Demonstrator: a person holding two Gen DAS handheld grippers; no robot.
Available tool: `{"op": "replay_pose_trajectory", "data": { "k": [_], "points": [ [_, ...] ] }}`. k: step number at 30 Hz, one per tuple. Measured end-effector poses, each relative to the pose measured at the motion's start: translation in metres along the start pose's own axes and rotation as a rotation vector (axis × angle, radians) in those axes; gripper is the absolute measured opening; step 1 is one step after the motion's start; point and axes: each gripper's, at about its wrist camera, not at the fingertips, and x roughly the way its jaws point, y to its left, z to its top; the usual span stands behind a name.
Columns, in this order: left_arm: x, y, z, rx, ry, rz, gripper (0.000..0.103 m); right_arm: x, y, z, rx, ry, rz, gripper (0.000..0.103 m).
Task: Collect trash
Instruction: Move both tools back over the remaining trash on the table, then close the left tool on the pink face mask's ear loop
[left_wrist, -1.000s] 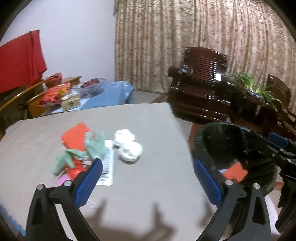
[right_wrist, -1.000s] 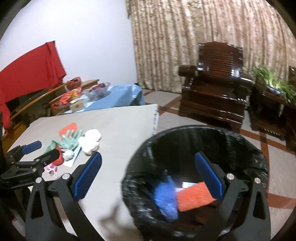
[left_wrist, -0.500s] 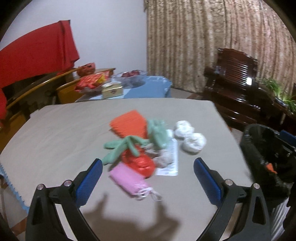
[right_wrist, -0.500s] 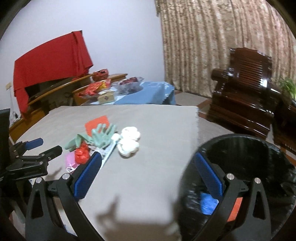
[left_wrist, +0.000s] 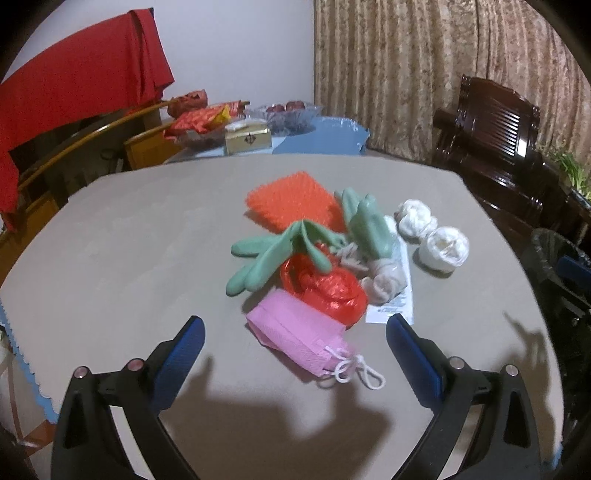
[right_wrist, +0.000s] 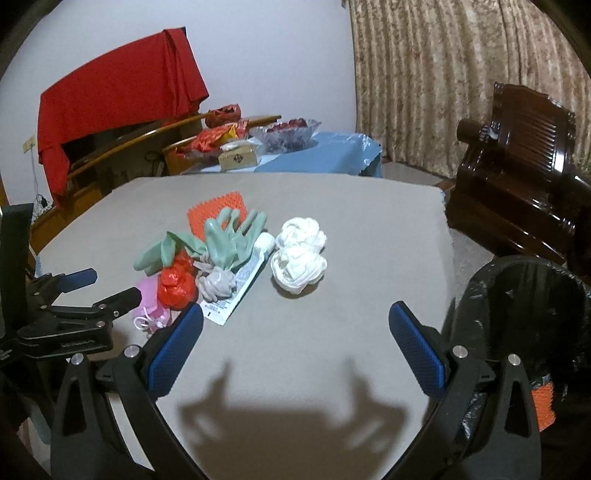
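Note:
A heap of trash lies mid-table: an orange spiky mat (left_wrist: 290, 201), two green gloves (left_wrist: 280, 253), a crumpled red bag (left_wrist: 325, 286), a pink mask (left_wrist: 295, 334), a paper slip (left_wrist: 397, 295) and two white wads (left_wrist: 443, 249). My left gripper (left_wrist: 295, 332) is open, its fingers on either side of the pink mask from the near side. My right gripper (right_wrist: 295, 332) is open over bare cloth, short of the white wads (right_wrist: 299, 264). The black-lined bin (right_wrist: 532, 295) stands off the table's right edge with an orange piece (right_wrist: 543, 404) inside.
The table wears a grey cloth (left_wrist: 129, 240). Behind it a second table (right_wrist: 314, 155) holds a glass bowl, a gold box and snack packets. Dark wooden armchairs (right_wrist: 517, 166) stand at the right in front of curtains. A red cloth (right_wrist: 110, 99) hangs over furniture at the left.
Both grippers have swung left, away from the bin and toward the trash heap. The left one has closed in on the pink mask. Both have stayed open.

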Motion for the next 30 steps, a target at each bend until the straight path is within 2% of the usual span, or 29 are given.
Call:
{"op": "replay_pose_trajectory", "data": {
  "k": [7,13,19,30],
  "points": [
    [0.025,0.001,-0.004,-0.016,0.061,-0.003,0.095,0.015,-0.004,-0.002,0.012,0.029,-0.002,0.098],
    [0.039,-0.002,-0.006,-0.027,0.096,-0.034,0.087,0.022,-0.003,-0.005,0.003,0.049,-0.004,0.098],
    [0.048,0.000,-0.009,-0.051,0.127,-0.069,0.071,0.025,-0.004,-0.006,0.010,0.052,-0.005,0.098],
    [0.035,0.012,-0.017,-0.083,0.115,-0.030,0.030,0.028,-0.001,-0.007,-0.002,0.057,-0.009,0.098]
  ]
}}
